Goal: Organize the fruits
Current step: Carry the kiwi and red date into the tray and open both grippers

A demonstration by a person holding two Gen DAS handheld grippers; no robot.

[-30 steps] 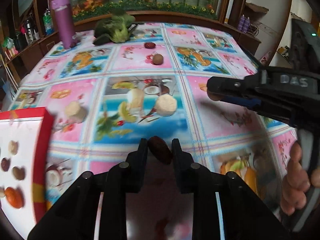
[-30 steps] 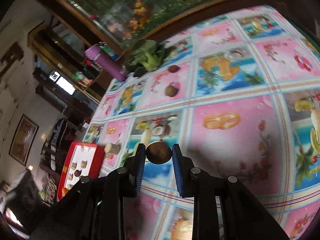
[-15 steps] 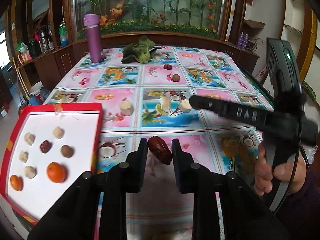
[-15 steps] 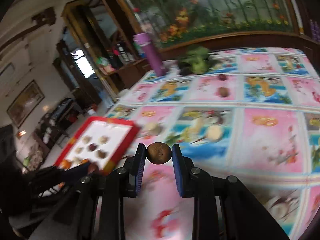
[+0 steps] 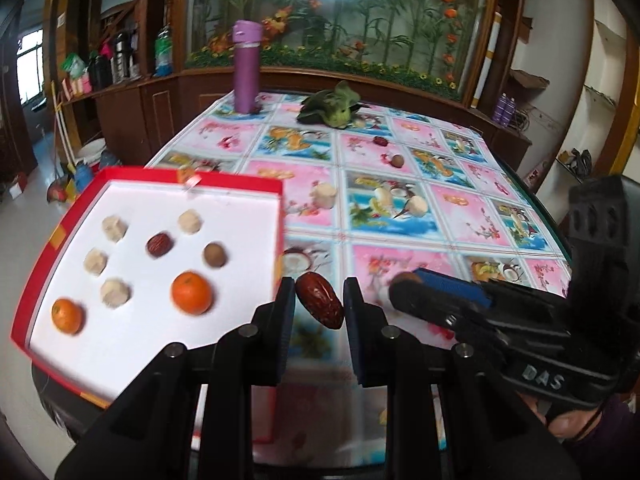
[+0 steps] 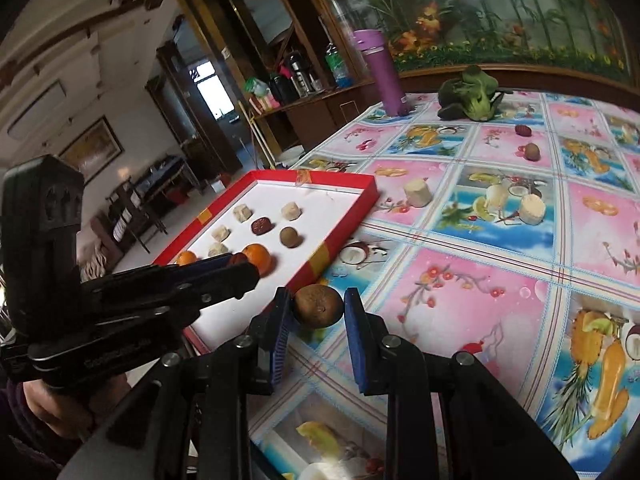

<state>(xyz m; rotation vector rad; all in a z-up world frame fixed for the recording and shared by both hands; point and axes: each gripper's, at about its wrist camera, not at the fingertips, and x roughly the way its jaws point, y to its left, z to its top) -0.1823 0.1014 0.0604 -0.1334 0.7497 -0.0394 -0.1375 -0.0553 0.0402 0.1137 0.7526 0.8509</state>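
Note:
My left gripper (image 5: 319,305) is shut on a red date (image 5: 319,304), held just right of the red tray's near right corner. The red tray (image 5: 240,184) has a white floor carrying two oranges (image 5: 191,293), a date, a brown longan and several pale chunks. My right gripper (image 6: 318,307) is shut on a brown longan (image 6: 318,306), above the tablecloth beside the tray's (image 6: 340,178) near edge. In the left wrist view the right gripper (image 5: 404,284) reaches in from the right; in the right wrist view the left gripper (image 6: 240,265) reaches over the tray.
On the fruit-print tablecloth (image 5: 460,200) lie pale chunks (image 5: 323,195), a longan (image 5: 397,160) and a date (image 5: 380,141). At the far end stand a purple bottle (image 5: 247,67) and a leafy green vegetable (image 5: 332,107). A hand (image 6: 56,404) holds the left gripper's handle.
Both grippers have swung left from mid-table to the red tray, each still gripping its fruit. The tray now fills much more of both views.

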